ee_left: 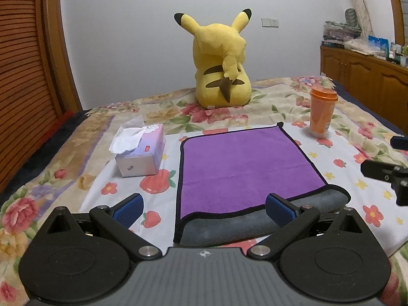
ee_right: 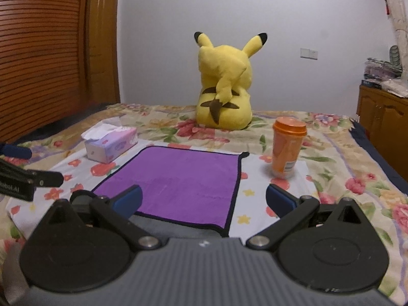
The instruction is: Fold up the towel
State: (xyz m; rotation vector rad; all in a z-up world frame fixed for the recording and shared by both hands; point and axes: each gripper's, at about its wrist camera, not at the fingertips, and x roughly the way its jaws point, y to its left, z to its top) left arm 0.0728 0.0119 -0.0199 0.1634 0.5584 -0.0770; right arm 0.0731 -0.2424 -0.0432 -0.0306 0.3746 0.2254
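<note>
Both grippers, left gripper and right gripper, hover with jaws spread and empty over the near edge of the purple, black-trimmed microfibre towel on the floral bed, seemingly folded once, with more folds perhaps remaining.

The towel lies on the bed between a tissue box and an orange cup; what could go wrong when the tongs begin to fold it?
1. The orange cup stands upright on soft bedding close to the towel's far right corner; a sweeping right tongs might tip it.
2. The towel's near edge is already curled, grey side showing, so the open left tongs may pinch two layers.
3. The tissue box could be nudged.
</note>
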